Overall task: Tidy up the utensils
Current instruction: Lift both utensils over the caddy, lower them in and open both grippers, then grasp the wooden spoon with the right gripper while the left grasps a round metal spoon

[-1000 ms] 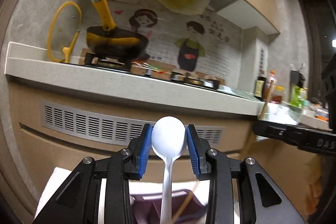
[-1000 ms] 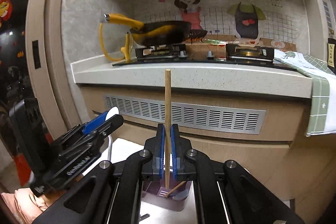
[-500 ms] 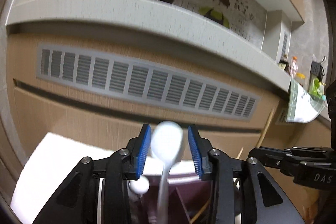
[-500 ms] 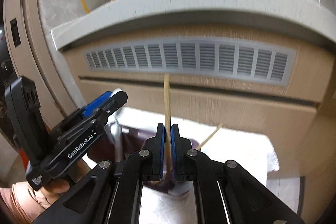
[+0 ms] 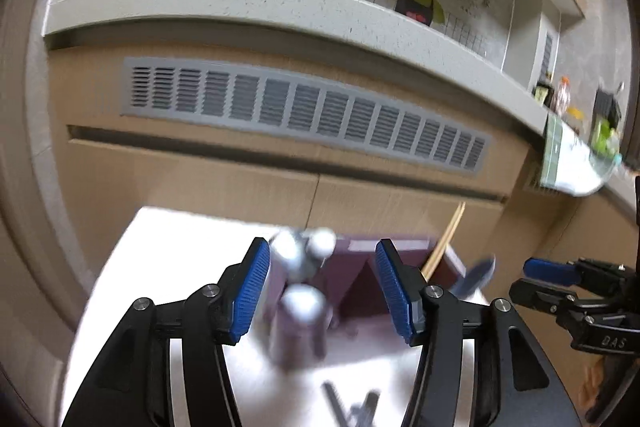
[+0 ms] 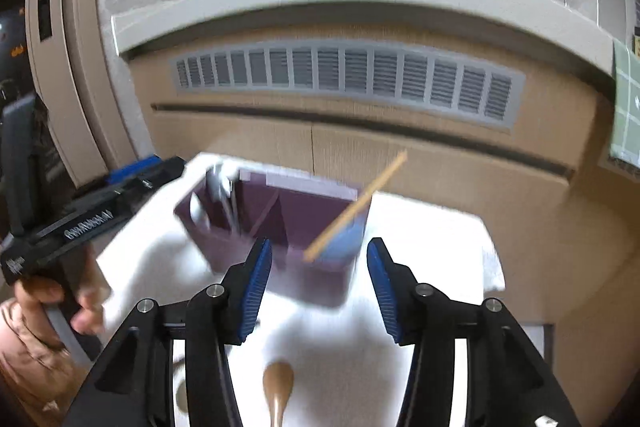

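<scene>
Two hand-held grippers, left [image 5: 322, 287] and right [image 6: 318, 283], both wide apart, empty; one chopstick [image 6: 356, 207] in one purple holder [image 6: 320, 219].

A white bench [image 6: 432, 227] stands in front of the wooden cabinet doors and carries everything here. A purple holder [image 6: 320, 219] with several compartments sits on its far part, upright. A brown wooden spoon [image 6: 278, 385] lies flat on the near part, bowl toward the holder and apart from it. In the left wrist view the same bench [image 5: 168, 251] shows dark, blurred utensils [image 5: 352, 407] lying on its near edge; their kind cannot be told. The bench surface is overexposed, so finer detail is lost.
</scene>
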Motion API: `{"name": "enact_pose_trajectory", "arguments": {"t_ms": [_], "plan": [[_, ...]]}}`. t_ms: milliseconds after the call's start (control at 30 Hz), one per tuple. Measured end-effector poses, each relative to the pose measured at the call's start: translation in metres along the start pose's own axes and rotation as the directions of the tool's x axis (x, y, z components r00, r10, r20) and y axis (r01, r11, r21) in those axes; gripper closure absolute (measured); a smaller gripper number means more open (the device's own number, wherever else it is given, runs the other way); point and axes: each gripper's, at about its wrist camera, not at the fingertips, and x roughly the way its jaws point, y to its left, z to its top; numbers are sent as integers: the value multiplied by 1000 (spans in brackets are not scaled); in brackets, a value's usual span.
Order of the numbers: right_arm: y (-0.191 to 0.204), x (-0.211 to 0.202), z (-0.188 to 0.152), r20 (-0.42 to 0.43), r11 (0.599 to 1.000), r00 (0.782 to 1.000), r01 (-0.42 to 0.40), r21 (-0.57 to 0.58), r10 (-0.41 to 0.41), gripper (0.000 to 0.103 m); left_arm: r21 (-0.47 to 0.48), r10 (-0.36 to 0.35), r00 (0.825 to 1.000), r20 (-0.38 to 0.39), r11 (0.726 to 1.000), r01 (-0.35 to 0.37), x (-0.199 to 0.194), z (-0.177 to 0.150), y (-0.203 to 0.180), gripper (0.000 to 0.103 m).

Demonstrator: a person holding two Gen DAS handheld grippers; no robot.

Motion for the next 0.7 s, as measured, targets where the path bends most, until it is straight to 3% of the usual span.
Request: {"name": "enact_pose_trajectory", "arguments": {"t_ms": [200, 333, 533, 700], "plan": [[12, 14, -53, -132, 1000, 991, -4, 0, 4, 56, 7, 2, 993, -117, 1000, -1, -30, -39, 9, 42], [16, 34, -87, -225, 999, 974, -24, 29, 30, 56, 33, 31, 983, -178, 999, -25, -46, -69, 14, 38], [26, 58, -103, -304, 998, 951, -40, 40, 50, 56, 41, 31, 966, -256, 999, -21, -60, -99, 18, 38], [36, 68, -109, -329, 999, 944, -35, 11, 36, 56, 82, -15, 958, -287, 996, 41, -72, -119, 12, 32]]}}
